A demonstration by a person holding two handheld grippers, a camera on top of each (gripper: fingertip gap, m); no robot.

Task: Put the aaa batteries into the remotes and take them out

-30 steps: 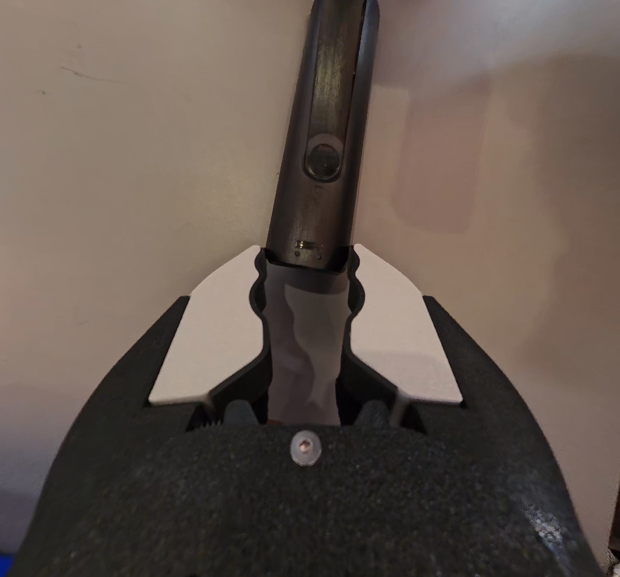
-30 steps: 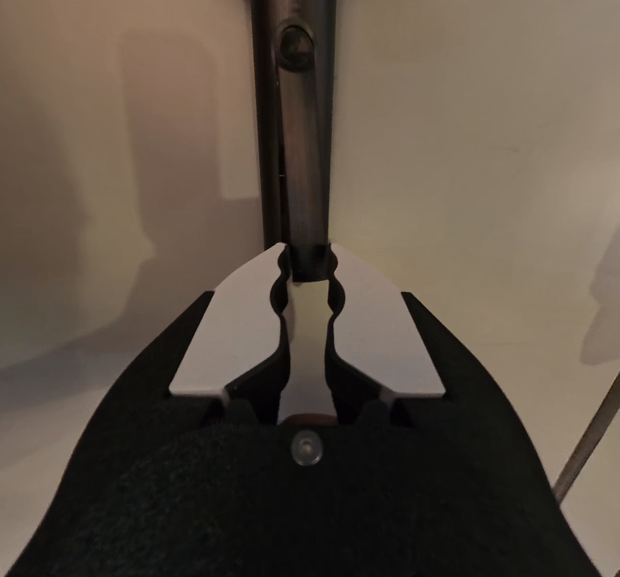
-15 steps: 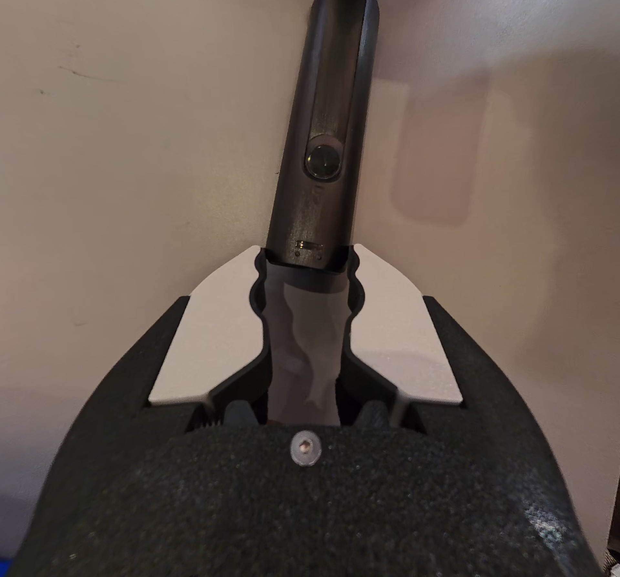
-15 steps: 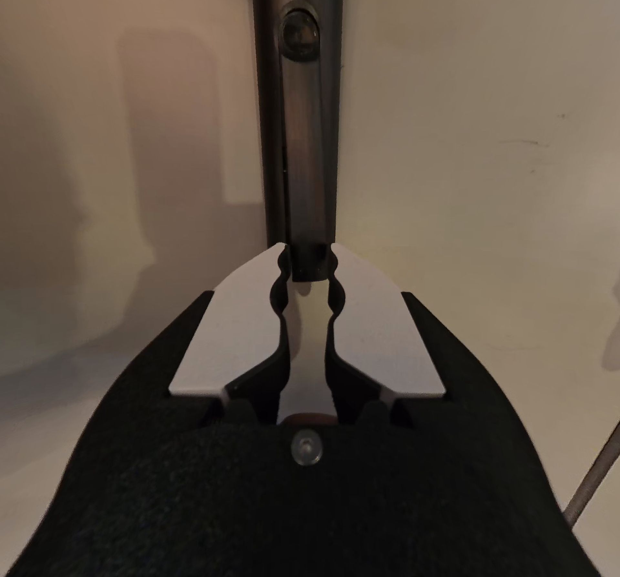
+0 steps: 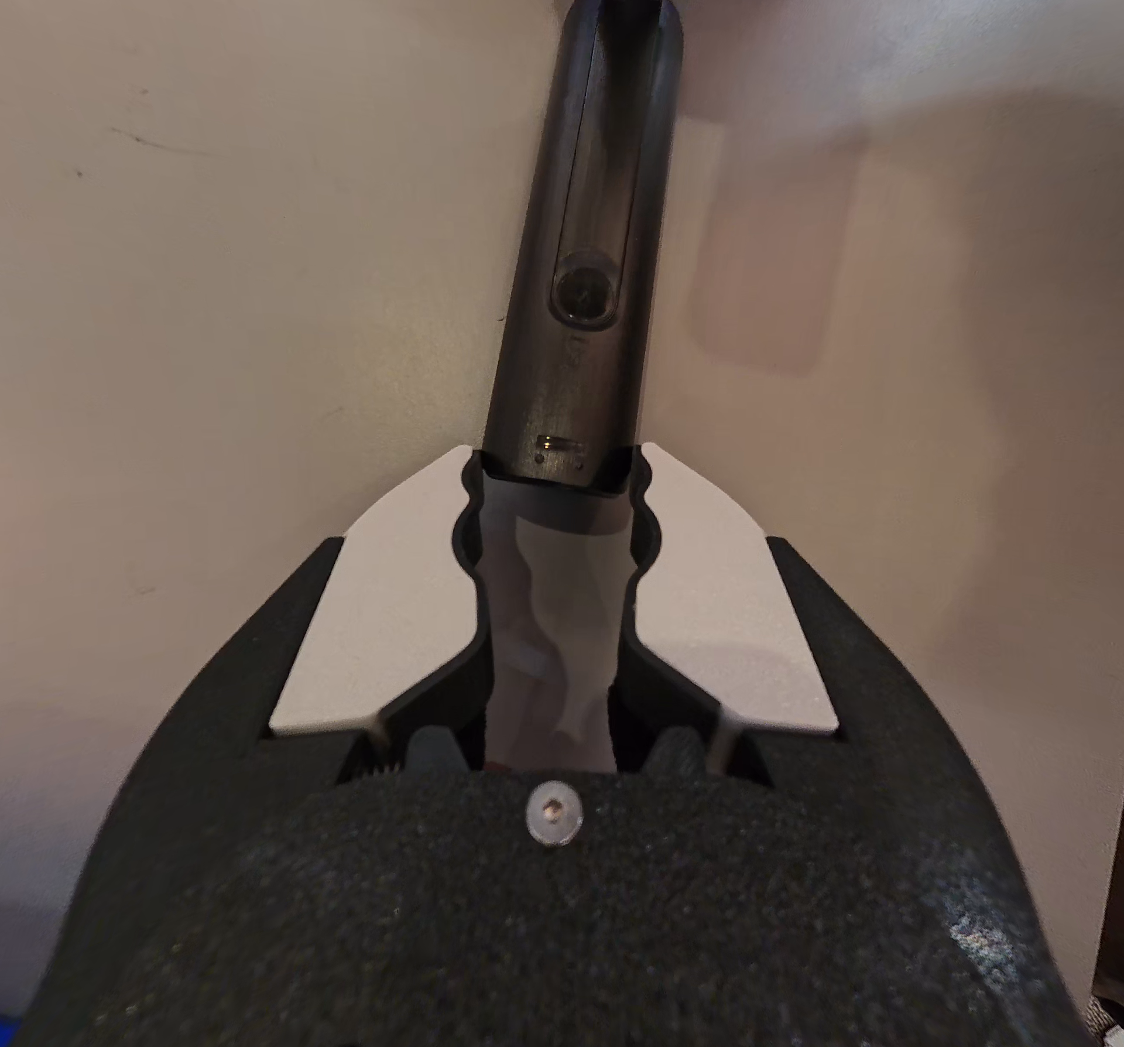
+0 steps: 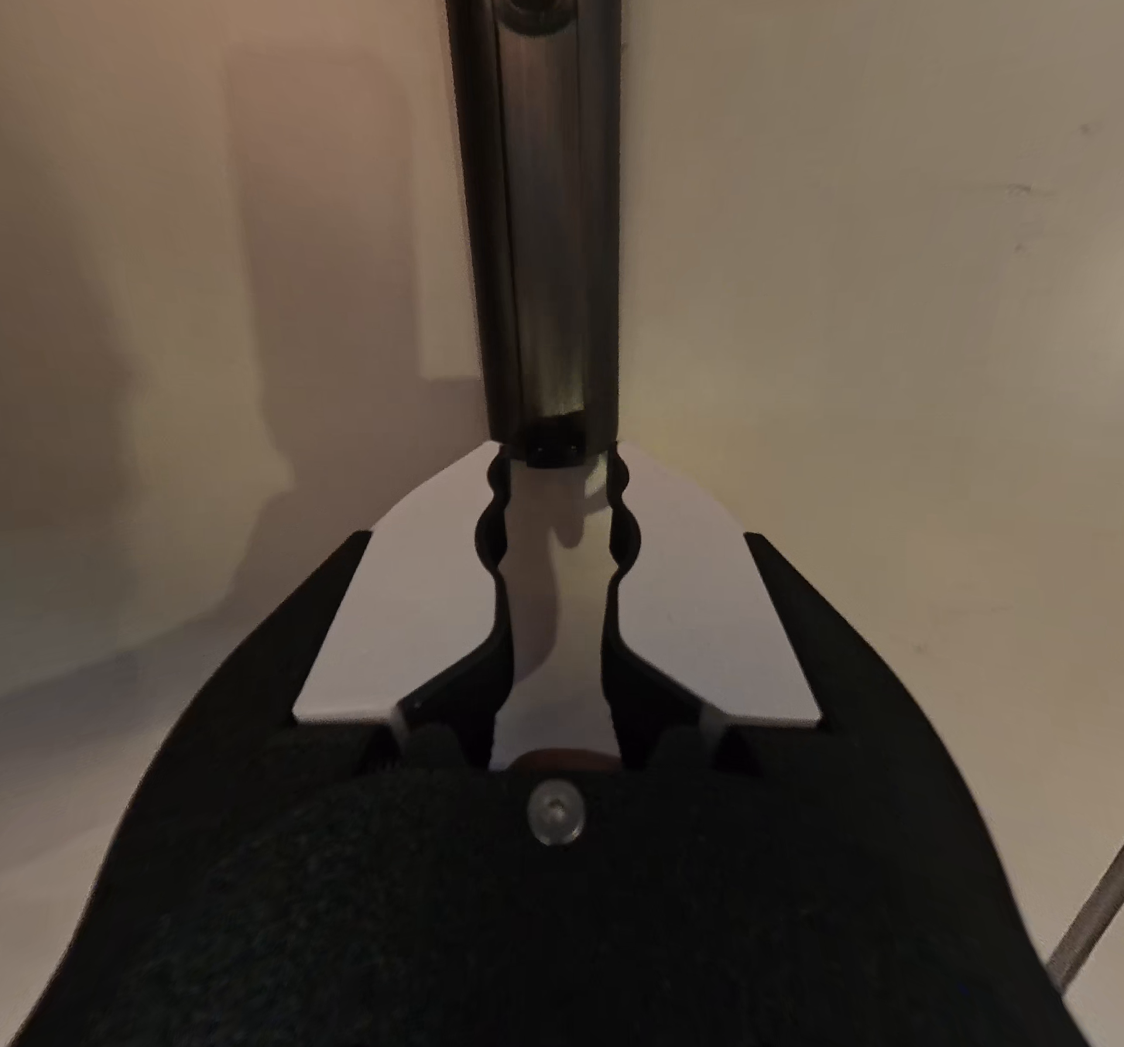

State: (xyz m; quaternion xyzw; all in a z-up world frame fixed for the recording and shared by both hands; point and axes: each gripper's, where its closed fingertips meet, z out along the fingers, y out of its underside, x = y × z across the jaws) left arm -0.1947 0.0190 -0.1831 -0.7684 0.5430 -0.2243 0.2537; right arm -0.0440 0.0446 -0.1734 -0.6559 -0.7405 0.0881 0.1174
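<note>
- Black remote (image 5: 584, 263): one end is clamped by the left gripper (image 5: 556, 467).
- Opposite end (image 6: 541, 227): is pinched by the right gripper (image 6: 556, 461).
- White tabletop (image 5: 243, 227): is seen beneath.

Left gripper (image 5: 556, 461) clamped at its tips; right gripper (image 6: 556, 458) seemingly barely parted

Lighting: dim, warm indoor light. Soft-edged shadows fall across the pale surface (image 5: 243, 288), a rectangular one right of the remote (image 5: 584, 239) in the left wrist view. Right wrist view darker and slightly blurred; remote (image 6: 541, 227) shows a faint sheen. Wide-angle bending at frame edges. Light source probably overhead; unclear.
</note>
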